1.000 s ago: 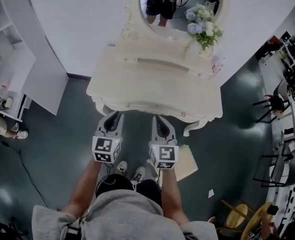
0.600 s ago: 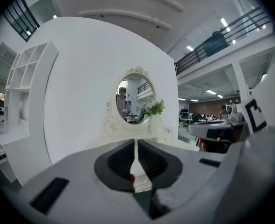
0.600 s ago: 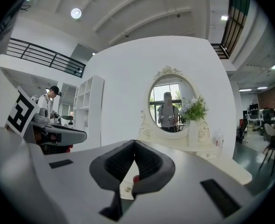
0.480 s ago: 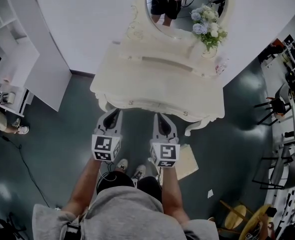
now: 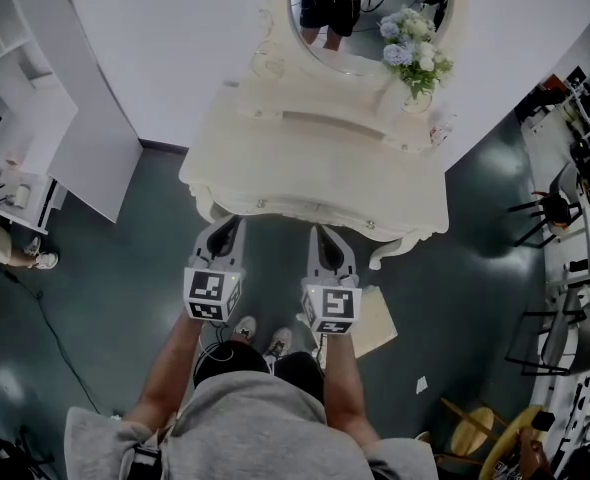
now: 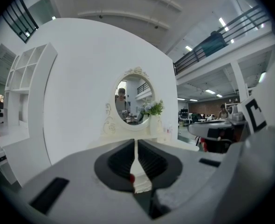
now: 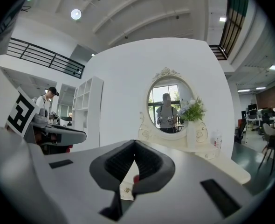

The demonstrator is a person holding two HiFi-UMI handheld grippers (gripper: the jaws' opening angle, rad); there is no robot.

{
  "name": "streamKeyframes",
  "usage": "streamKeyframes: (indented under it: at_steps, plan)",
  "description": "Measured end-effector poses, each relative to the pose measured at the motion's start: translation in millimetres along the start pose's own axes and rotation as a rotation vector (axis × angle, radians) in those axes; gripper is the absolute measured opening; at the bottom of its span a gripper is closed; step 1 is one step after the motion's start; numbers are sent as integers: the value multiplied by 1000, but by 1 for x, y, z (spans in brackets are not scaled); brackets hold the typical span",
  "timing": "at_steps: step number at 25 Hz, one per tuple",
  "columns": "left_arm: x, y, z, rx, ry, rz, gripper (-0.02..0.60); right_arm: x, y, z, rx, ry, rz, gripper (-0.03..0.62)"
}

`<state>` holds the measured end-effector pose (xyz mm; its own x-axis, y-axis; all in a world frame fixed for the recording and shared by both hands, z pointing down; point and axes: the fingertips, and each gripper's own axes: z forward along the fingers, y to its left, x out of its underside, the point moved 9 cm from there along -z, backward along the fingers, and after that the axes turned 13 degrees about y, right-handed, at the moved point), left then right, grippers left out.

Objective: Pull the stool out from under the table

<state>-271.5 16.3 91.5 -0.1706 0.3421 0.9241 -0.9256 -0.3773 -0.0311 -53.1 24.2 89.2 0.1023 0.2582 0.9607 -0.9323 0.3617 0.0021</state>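
A cream dressing table with an oval mirror stands against the white wall in front of me. No stool shows under it in any view; the tabletop hides the space beneath. In the head view my left gripper and right gripper hang side by side just before the table's front edge, above the dark floor. Both are shut with nothing between the pads. The left gripper view shows my left gripper aimed at the mirror, and my right gripper likewise faces the mirror.
A vase of flowers stands on the table's right side. A pale square thing lies on the floor by my right gripper. White shelves are at left, black chairs at right, wooden furniture at bottom right.
The head view has shifted a little, so the table sits slightly further right in the picture. Both grippers stay in about the same place before the table edge.
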Motion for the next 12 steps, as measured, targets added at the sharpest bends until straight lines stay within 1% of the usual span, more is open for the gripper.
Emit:
streamKeyframes:
  at_steps: [12]
  plan:
    - [0, 0, 2, 5, 7, 8, 23, 1, -2, -1, 9, -2, 6, 14]
